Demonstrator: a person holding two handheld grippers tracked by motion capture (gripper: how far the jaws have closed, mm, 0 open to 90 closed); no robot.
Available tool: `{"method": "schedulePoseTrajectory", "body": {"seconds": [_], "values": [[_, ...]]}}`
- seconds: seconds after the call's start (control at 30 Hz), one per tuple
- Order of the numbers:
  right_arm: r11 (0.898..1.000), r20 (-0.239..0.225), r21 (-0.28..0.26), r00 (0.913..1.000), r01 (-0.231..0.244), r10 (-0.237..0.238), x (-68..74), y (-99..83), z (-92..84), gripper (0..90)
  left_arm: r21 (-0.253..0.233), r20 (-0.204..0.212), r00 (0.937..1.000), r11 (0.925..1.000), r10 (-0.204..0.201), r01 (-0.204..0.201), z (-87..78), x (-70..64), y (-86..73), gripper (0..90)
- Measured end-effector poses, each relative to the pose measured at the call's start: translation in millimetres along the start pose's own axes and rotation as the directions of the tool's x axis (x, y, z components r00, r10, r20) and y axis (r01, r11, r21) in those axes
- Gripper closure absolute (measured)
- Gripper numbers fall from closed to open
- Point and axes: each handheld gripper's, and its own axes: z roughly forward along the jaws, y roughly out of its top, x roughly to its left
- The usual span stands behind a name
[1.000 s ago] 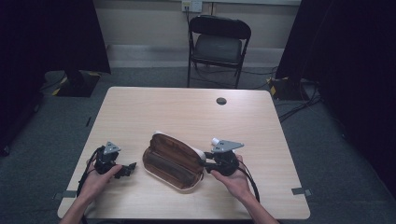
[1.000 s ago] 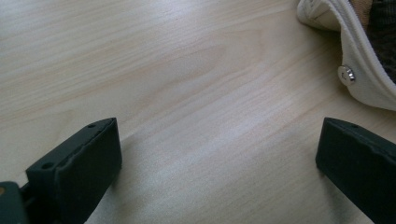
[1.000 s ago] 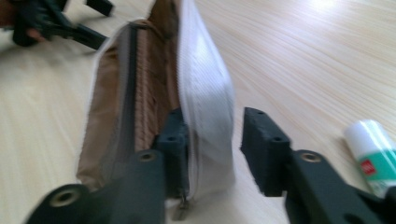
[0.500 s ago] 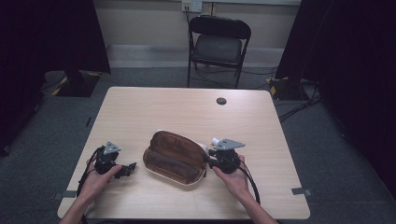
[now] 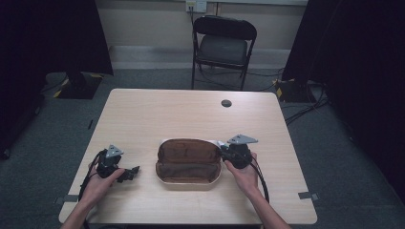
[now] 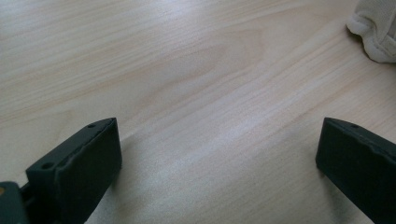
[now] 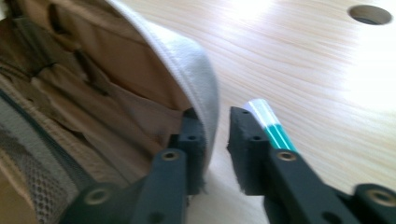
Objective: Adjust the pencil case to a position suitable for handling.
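Table (image 5: 143, 119) of pale wood grain, and on its near half a soft pouch (image 5: 189, 161) lying opened out flat. At the left, the person's left hand holds the left gripper (image 5: 133, 171) low on the tabletop, well apart from the pouch; in the left gripper view its black jaws stand wide with only bare wood between them, and a rounded corner of the pouch's cream fabric (image 6: 377, 29) shows at the top right.

The pouch sits in the middle of the near half, between the two grippers. Its outside is cream-white cloth with a stitched rim, its inside brown, with folds, slip pockets and a mesh panel. Both halves are spread apart, so the lining faces up.

At the right, the right gripper (image 5: 222, 146) is at the pouch's right end. In the right gripper view its jaws have just been closing and now pinch the cream rim (image 7: 205, 100) between the pads. A round hole (image 5: 226, 103) lies farther back in the table.
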Motion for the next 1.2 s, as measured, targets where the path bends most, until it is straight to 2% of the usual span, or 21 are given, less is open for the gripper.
{"method": "schedulePoseTrajectory", "body": {"seconds": [0.03, 0.27, 0.37, 0.4, 0.6, 0.9, 1.0, 1.03, 1.2], "values": [[1.0, -0.007, -0.002, 0.9999, 0.016, -0.016, 0.4, 0.5, 1.3, 79.8, 0.0, 0.0, 1.0, 1.0, 0.0, 0.0, 0.0, 0.0, 0.0, 0.0], [1.0, -0.024, -0.011, 0.9997, 0.005, -0.005, -0.6, 8.1, 10.4, 80.8, 0.0, 0.0, 1.0, 1.0, 0.0, 0.0, 0.0, 0.0, 0.0, 0.0], [1.0, -0.052, -0.011, 0.9986, -0.009, 0.009, -1.1, 9.7, 12.1, 73.4, 0.0, 0.0, 1.0, 1.0, 0.0, 0.0, 0.0, 0.0, 0.0, 0.0], [1.0, -0.052, -0.011, 0.9986, -0.009, 0.009, -1.1, 9.7, 12.1, 73.4, 0.0, 0.0, 1.0, 1.0, 0.0, 0.0, 0.0, 0.0, 0.0, 0.0], [0.999, -0.087, -0.026, 0.9957, -0.035, 0.033, -3.9, 11.6, 5.1, 66.9, 0.0, 0.001, 1.0, 1.0, 0.0, 0.0, 0.0, 0.0, 0.0, 0.0], [0.999, -0.093, -0.028, 0.9949, -0.043, 0.04, -9.0, 7.5, -2.4, 62.0, 0.0, 0.004, 1.0, 1.0, 0.002, -0.002, 0.4, 0.6, 0.4, 0.0], [0.998, -0.096, -0.038, 0.9945, -0.045, 0.042, -11.8, 6.9, -7.6, 60.0, 0.0, 0.004, 1.0, 1.0, 0.002, -0.002, 0.4, 0.6, 0.4, 0.0], [0.998, -0.112, -0.042, 0.9926, -0.052, 0.047, -13.1, 6.7, -11.4, 56.9, 0.0, 0.004, 1.0, 1.0, 0.002, -0.002, 0.4, 0.6, 0.4, 0.0], [0.997, -0.119, -0.053, 0.9917, -0.056, 0.049, -17.5, 6.7, -19.1, 55.8, 0.001, 0.004, 1.0, 1.0, 0.003, -0.003, 0.3, 0.7, 0.4, 0.0]]}}
